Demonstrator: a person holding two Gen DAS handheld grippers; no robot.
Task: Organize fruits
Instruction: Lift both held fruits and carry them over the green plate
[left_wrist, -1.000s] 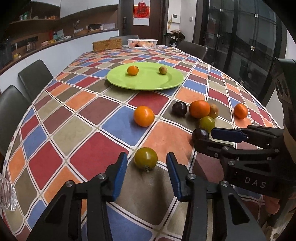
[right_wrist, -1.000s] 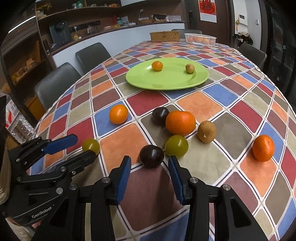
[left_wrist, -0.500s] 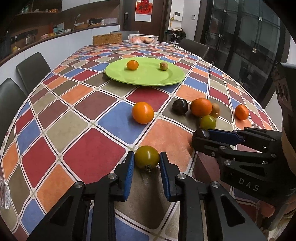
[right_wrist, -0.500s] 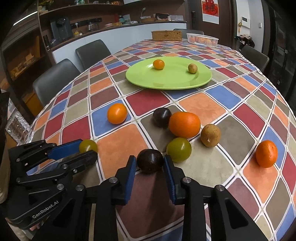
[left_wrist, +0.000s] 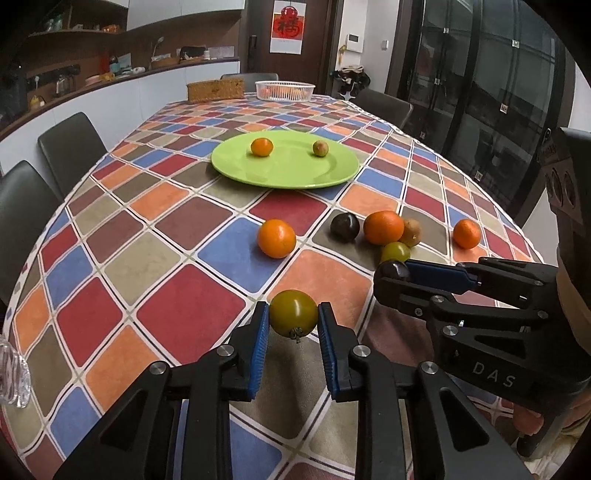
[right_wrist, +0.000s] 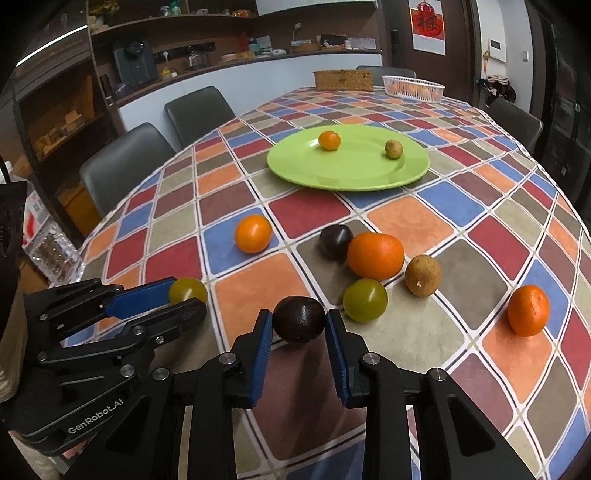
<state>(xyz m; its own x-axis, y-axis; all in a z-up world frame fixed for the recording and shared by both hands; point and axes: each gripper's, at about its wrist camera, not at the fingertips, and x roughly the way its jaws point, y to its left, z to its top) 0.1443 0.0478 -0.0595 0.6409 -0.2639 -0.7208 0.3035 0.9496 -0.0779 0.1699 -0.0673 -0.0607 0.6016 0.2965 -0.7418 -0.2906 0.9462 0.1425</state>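
Both grippers closed since before — left gripper (left_wrist: 293, 319) clamps green tomato (left_wrist: 293, 313), right gripper (right_wrist: 299, 325) dark plum (right_wrist: 299, 319).

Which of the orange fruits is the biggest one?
The big orange in the middle cluster, touching the dark plum. The other three orange fruits are clearly smaller.

Open desk (left_wrist: 177, 317) on the left all the way to the green plate (left_wrist: 284, 173), only one orange (left_wrist: 277, 238) sits there. The right is crowded: plum (right_wrist: 334, 242), big orange (right_wrist: 375, 254), green tomato (right_wrist: 365, 300) bunched together.
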